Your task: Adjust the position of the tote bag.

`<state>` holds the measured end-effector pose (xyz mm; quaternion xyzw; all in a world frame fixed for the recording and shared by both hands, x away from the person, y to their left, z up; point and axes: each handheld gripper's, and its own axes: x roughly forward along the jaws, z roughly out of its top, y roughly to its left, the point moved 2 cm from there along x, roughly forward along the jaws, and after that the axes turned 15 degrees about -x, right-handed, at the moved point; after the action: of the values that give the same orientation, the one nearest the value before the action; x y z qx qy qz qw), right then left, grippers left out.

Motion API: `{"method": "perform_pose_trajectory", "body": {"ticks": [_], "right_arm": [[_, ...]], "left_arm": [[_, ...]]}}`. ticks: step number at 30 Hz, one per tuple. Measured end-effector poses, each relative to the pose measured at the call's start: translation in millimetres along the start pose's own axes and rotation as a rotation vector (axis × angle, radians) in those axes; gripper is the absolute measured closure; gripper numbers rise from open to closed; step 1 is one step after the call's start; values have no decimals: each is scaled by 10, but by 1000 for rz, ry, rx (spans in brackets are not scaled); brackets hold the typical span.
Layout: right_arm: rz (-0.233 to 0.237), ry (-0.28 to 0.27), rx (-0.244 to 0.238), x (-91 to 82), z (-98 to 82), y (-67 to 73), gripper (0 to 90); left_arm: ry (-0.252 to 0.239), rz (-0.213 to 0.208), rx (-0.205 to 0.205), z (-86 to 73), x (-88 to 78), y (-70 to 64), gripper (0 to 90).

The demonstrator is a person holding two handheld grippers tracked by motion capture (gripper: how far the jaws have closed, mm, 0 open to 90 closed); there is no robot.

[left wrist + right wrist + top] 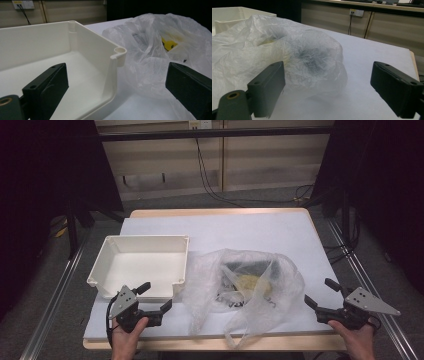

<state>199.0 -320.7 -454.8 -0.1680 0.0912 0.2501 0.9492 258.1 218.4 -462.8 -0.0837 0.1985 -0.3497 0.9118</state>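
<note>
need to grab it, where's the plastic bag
In the high view the bag lies mid-table toward the near edge, just right of the white bin.

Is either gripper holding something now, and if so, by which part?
Nothing is held. The left gripper and the right gripper are open, apart from the bag and the tray.

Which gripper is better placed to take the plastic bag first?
Probably the right gripper: its open jaws face the plastic bag directly. The left gripper points between the bag and the white bin.
</note>
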Motion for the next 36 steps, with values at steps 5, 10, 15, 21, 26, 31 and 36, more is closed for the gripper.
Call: {"method": "perform_pose_trajectory", "body": {"ticks": [5, 10, 15, 21, 26, 31, 36], "right_arm": [[23, 8, 5, -1, 7, -2, 164], [56, 24, 10, 29, 17, 28, 215], [107, 41, 10, 81, 49, 100, 287], [203, 74, 22, 158, 69, 201, 387], [302, 72, 28, 209, 117, 301, 462], [387, 95, 10, 325, 197, 466, 533], [497, 90, -17, 422, 290, 701, 636]], "left_arm": [[9, 7, 8, 1, 17, -2, 44], [31, 1, 1, -14, 23, -21, 48], [69, -7, -19, -22, 46, -20, 54], [87, -14, -17, -9, 67, -32, 54], [93, -14, -13, -13, 78, -50, 70], [99, -5, -21, -15, 75, -66, 70], [97, -29, -10, -22, 70, -136, 73]]}}
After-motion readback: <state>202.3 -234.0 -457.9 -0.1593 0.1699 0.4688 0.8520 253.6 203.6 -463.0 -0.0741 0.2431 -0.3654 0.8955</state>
